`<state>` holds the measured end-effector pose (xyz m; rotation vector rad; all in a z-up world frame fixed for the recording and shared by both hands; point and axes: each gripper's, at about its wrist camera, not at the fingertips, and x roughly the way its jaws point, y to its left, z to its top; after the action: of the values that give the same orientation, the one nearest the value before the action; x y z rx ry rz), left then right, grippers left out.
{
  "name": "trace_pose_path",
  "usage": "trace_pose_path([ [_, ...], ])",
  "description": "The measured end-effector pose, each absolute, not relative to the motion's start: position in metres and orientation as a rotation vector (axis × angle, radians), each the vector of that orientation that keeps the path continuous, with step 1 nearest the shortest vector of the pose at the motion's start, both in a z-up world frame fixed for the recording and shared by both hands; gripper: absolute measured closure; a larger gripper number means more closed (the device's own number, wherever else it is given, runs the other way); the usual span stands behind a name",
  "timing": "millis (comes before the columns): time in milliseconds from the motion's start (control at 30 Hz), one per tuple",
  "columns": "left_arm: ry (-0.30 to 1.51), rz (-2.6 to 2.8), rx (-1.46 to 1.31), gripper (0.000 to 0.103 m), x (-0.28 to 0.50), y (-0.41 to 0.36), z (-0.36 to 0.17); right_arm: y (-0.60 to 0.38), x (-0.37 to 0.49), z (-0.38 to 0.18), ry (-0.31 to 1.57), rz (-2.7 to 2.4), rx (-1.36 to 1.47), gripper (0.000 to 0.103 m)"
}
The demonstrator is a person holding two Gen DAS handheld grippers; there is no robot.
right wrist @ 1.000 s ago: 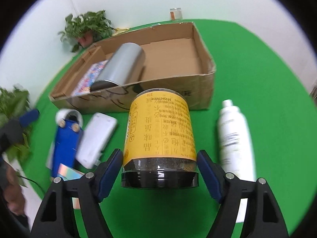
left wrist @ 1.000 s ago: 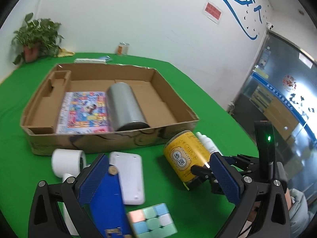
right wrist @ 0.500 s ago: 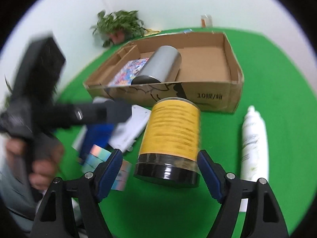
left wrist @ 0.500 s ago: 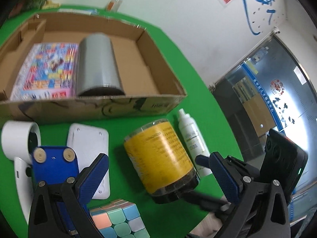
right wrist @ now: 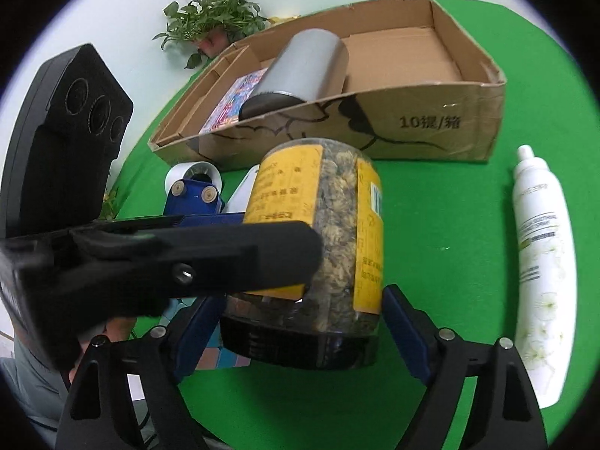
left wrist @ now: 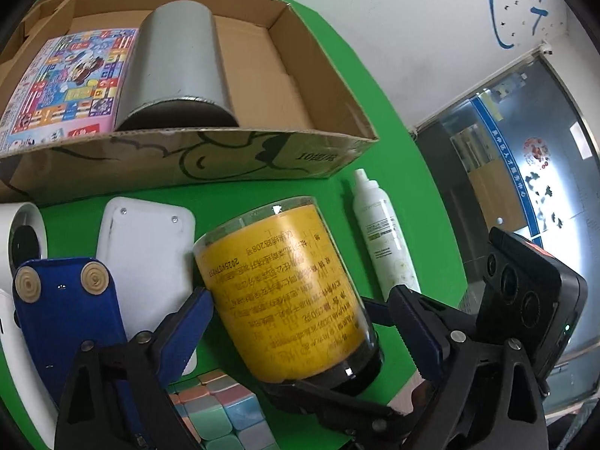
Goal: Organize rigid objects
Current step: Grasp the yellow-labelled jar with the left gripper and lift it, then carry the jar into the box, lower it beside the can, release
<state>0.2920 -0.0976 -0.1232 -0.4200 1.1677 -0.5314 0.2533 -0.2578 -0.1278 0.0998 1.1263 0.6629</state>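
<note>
Green cloth covers the counter (left wrist: pixel 393 142) in the left wrist view, where a clear plastic jar with a yellow label and black lid (left wrist: pixel 288 292) lies tilted between the blue pads of the left tongs (left wrist: pixel 303 333). Those jaws are wide and closing; the left pad is at the jar's side, the right pad apart from it. Just beside the jar lie a white spray bottle (left wrist: pixel 382 232) and a flat white plastic case (left wrist: pixel 146 247), with a pastel puzzle cube (left wrist: pixel 221 416) below. Behind them, an open brown cardboard box (left wrist: pixel 225 157) holds a grey metal cylinder (left wrist: pixel 176 63) and a colourful printed booklet (left wrist: pixel 67 78). In the right wrist view, the jar (right wrist: pixel 337 247) sits between the pads of the right tongs (right wrist: pixel 300 337), whose jaws are wide and opening; whether the pads touch its lid cannot be told. The left tongs' black finger (right wrist: pixel 187 262) crosses the jar's front. The spray bottle (right wrist: pixel 540 262) lies well apart on the right, the box (right wrist: pixel 450 120) behind.
</note>
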Motion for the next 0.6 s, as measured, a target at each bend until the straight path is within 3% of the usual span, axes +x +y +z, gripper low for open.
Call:
trace_pose_path([
  [267,1.203,-0.500,-0.411,0.010,0.299,-0.105,-0.130,-0.253,0.253,-0.127,1.130,0.648,0.065,0.017],
  [333,1.214,-0.484,-0.401,0.016,0.299,-0.106,-0.132,-0.253,0.253,-0.127,1.131,0.642,0.064,0.017],
  [600,1.213,-0.486,-0.409,0.018,0.303,-0.110,-0.135,-0.248,0.256,-0.127,1.133,0.620,0.067,0.017],
])
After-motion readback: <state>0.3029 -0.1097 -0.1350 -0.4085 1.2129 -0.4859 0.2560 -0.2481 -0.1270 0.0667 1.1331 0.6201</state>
